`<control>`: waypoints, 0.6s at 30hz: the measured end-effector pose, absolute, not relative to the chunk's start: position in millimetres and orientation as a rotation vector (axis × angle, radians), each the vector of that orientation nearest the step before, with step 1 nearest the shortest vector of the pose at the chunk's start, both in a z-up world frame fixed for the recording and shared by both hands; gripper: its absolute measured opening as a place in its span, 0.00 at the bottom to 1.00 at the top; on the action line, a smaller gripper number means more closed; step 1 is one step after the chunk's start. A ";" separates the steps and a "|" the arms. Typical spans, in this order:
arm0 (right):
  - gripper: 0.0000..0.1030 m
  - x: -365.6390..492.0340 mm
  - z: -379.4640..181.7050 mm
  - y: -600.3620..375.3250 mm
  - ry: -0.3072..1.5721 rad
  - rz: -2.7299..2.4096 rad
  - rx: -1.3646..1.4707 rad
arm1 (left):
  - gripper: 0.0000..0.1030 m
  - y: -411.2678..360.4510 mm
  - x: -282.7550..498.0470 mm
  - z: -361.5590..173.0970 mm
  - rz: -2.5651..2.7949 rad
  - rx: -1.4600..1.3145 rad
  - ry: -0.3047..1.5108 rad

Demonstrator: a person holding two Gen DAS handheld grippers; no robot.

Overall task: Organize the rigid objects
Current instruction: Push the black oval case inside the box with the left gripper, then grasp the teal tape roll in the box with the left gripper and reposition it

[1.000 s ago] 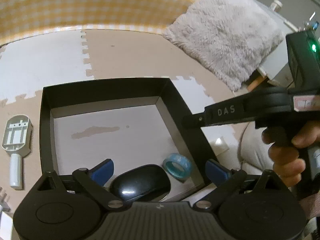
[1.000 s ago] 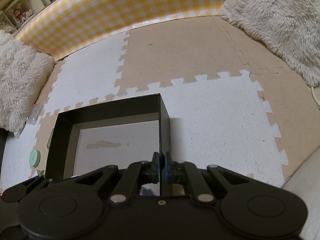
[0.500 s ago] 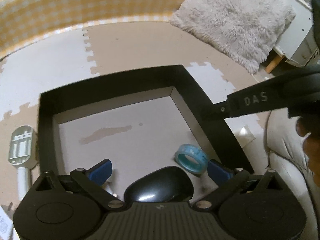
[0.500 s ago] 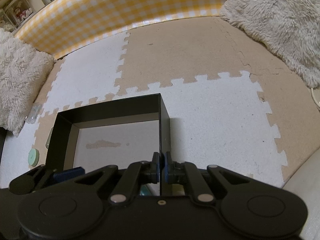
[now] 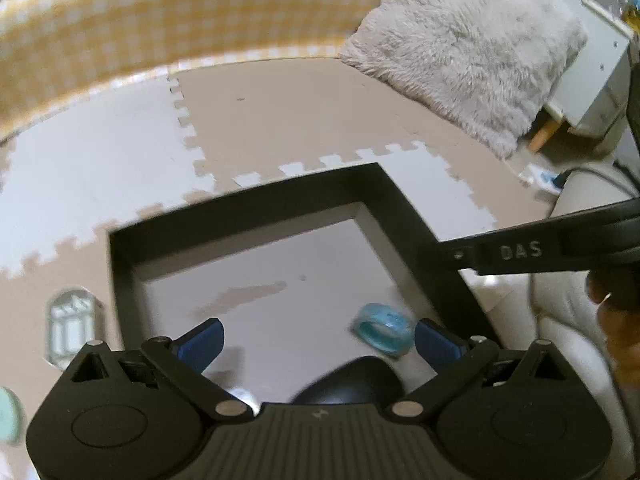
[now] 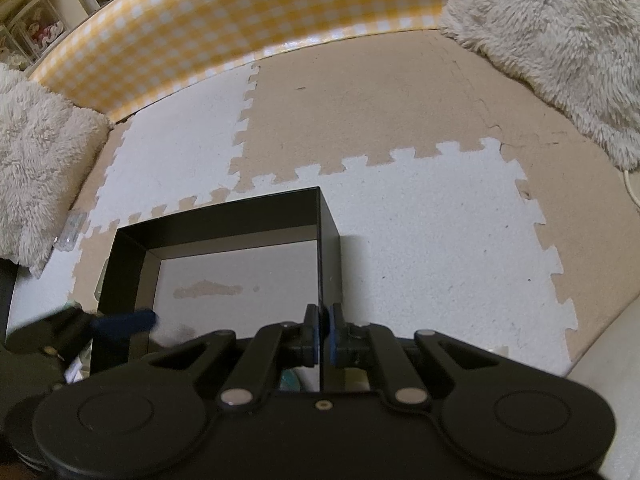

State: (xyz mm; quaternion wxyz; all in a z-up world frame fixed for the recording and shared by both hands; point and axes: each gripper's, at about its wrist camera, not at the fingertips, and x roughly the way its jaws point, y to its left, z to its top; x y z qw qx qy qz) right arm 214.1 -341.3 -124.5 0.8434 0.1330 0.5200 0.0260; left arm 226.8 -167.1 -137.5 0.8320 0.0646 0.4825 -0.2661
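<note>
A black open box (image 5: pixel 248 200) with a pale floor stands on the foam mat; it also shows in the right wrist view (image 6: pixel 224 216). A black computer mouse (image 5: pixel 352 380) and a blue tape roll (image 5: pixel 384 330) lie in its near part. My left gripper (image 5: pixel 318 340) is open and empty above the mouse, with blue fingertips (image 5: pixel 200 340) spread wide. My right gripper (image 6: pixel 323 336) is shut on the box's right wall (image 6: pixel 328 256); its arm (image 5: pixel 540 248) shows in the left wrist view.
A white plastic part (image 5: pixel 70 324) and a pale green disc (image 5: pixel 8 416) lie on the mat left of the box. Fluffy cushions (image 5: pixel 460 48) (image 6: pixel 36 148) lie at the back right and at the left. A yellow checked barrier (image 6: pixel 240 20) bounds the far side.
My left gripper has risen and drawn back from the mouse, which now lies free in the box. The right gripper has kept its hold on the box wall.
</note>
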 end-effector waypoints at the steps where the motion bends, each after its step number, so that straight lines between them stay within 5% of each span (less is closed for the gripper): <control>1: 0.06 214.0 -124.5 -341.5 1.098 0.055 0.282 | 0.98 -167.3 230.1 -138.3 -0.557 0.155 1.031; 18: 0.06 215.8 -125.2 -343.0 1.099 0.060 0.297 | 0.97 -187.4 245.8 -158.0 -0.532 0.190 1.013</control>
